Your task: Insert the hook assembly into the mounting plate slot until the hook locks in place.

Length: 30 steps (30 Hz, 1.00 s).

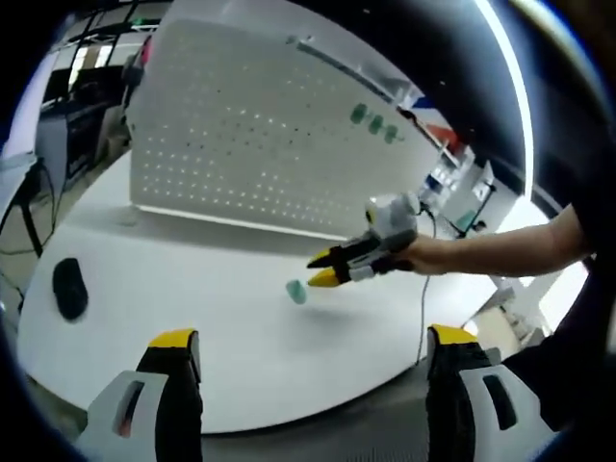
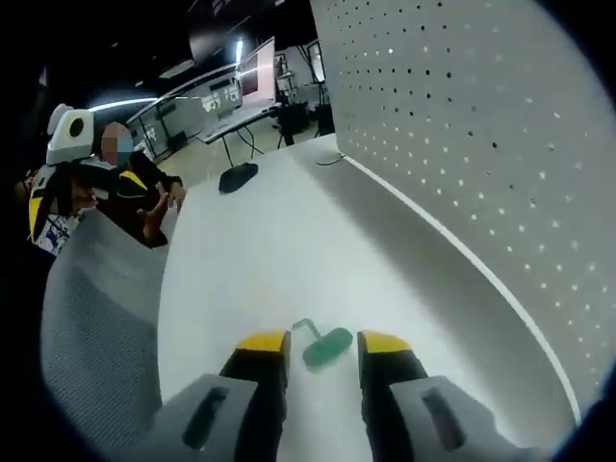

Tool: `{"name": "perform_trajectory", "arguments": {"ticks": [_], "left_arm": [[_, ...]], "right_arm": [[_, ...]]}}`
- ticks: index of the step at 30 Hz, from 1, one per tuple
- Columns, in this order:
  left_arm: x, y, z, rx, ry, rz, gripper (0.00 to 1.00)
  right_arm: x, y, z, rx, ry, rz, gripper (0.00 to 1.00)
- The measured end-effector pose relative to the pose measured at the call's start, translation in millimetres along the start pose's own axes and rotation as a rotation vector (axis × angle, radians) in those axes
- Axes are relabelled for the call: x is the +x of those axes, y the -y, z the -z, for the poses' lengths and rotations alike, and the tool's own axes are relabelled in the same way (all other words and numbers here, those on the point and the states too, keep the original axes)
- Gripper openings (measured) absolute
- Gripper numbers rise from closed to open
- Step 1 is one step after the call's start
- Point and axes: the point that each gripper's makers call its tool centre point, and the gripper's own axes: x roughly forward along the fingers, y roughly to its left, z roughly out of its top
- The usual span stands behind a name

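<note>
Hook assembly on table, not gripped

White pegboard stands upright on the white table. Right gripper hovers with jaws parted around the green hook assembly, apparently lying on the table. Left gripper: jaws wide apart, grasping nothing. Three green hooks hang on the pegboard.

No lettering, label, brand, number or sign can be read in either view. The screen standing far back in the right gripper view carries bright marks (perhaps characters, though too small and blurred to make out), and the pegboard bears holes but no writing.
</note>
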Motion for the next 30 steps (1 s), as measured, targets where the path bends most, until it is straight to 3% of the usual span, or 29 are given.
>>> {"name": "perform_trajectory", "arguments": {"ticks": [8,15,26,30], "left_arm": [[-0.1,-6.7,-2.7,-0.004,-0.012,-0.009,0.98],[3.1,-7.2,-3.9,-0.003,-0.027,-0.006,0.97],[0.3,-11.5,-0.4,-0.01,-0.044,-0.015,0.96],[2.6,-9.8,1.0,-0.015,-0.049,-0.011,0.95]], "right_arm": [[17.5,0.0,3.7,0.005,-0.033,-0.041,0.24],[30.4,-9.6,-6.5,-0.018,-0.024,-0.1,0.22],[42.5,-17.8,-9.3,0.023,-0.016,-0.152,0.01],[40.9,-19.1,-10.7,0.04,-0.008,-0.14,0.0]]}}
